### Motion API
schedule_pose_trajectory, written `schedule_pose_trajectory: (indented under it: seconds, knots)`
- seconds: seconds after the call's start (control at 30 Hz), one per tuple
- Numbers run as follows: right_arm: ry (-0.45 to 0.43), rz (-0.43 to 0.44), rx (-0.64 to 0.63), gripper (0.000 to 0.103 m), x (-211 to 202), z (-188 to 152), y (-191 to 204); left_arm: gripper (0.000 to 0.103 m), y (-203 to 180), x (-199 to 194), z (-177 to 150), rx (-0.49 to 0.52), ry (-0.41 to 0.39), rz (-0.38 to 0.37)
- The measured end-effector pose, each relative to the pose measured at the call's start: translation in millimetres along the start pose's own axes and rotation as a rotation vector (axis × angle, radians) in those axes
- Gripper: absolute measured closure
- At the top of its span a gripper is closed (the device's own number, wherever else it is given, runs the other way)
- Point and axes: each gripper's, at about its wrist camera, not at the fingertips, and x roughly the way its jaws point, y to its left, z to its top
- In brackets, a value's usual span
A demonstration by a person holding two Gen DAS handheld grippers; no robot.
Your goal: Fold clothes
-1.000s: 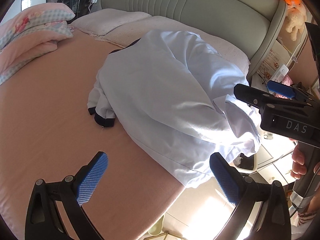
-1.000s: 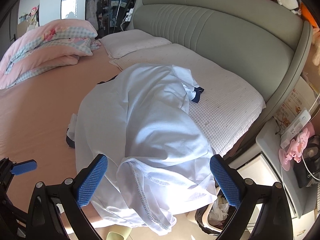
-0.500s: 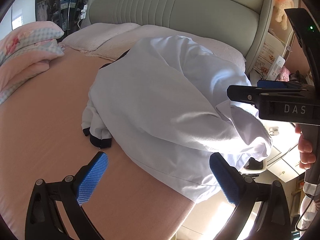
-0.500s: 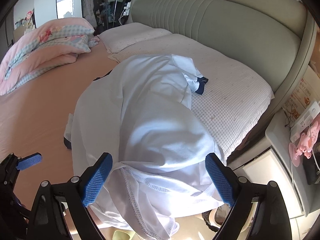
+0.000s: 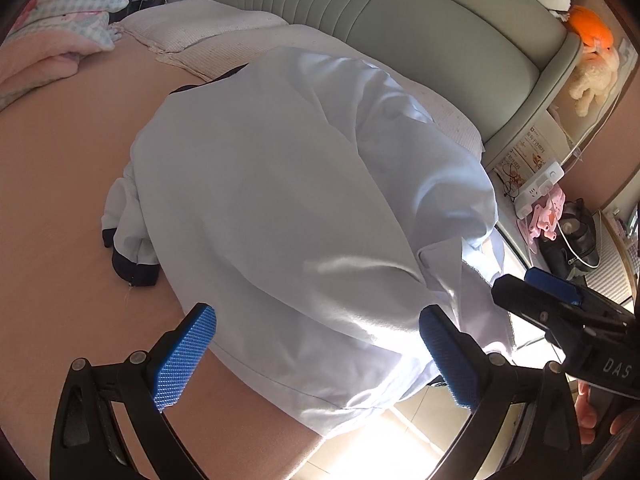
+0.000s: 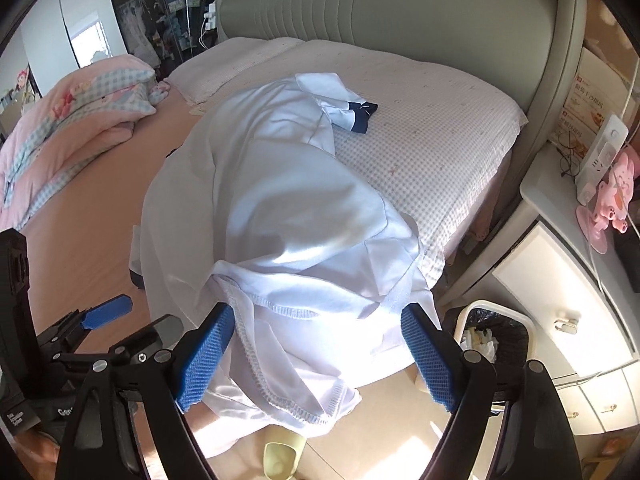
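Both grippers moved nearer the crumpled white cotton shirt (image 6: 280, 216), which lies across the pink-sheeted bed (image 5: 60, 168), its hem hanging over the near edge. Right gripper (image 6: 316, 354) jaws, just narrowing, straddle the hem ungripped; left gripper (image 5: 316, 356) gapes wide, holding nothing.

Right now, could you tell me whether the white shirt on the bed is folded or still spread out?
Not folded: the white shirt lies rumpled, its hem hanging off the bed's edge.
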Motion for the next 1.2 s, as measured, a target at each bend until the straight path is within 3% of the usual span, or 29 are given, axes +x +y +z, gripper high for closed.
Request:
schedule_pose_trajectory:
  seconds: [0.13,0.3,0.53,0.77,0.97,1.03,1.1,1.17,1.2]
  knots:
    - [0.002,-0.026,-0.015,0.018,-3,-6,-2,0.000,-3,9,4,-0.004,0.005,-0.004]
    - [0.008,-0.004,-0.050,0.017,-3,-17,1,0.000,-11,12,8,0.051,-0.039,0.050]
    - [0.005,-0.105,-0.184,0.017,6,-29,23,0.000,-5,20,16,0.084,-0.008,0.070]
    - [0.013,-0.166,-0.214,0.017,20,-25,31,0.004,5,27,12,0.086,0.011,0.099]
    - [0.033,-0.121,-0.197,0.017,31,-20,34,0.031,8,42,1,0.067,0.065,0.085]
    - [0.040,-0.102,-0.203,0.018,35,-20,36,0.046,8,45,-2,0.072,0.081,0.085]
    - [0.052,-0.091,-0.218,0.025,38,-22,40,0.057,7,45,-4,0.077,0.082,0.094]
    - [0.065,-0.078,-0.231,0.045,41,-24,44,0.068,9,45,-5,0.058,0.082,0.077]
    - [0.071,-0.071,-0.237,0.050,42,-25,46,0.074,11,44,-6,0.040,0.085,0.061]
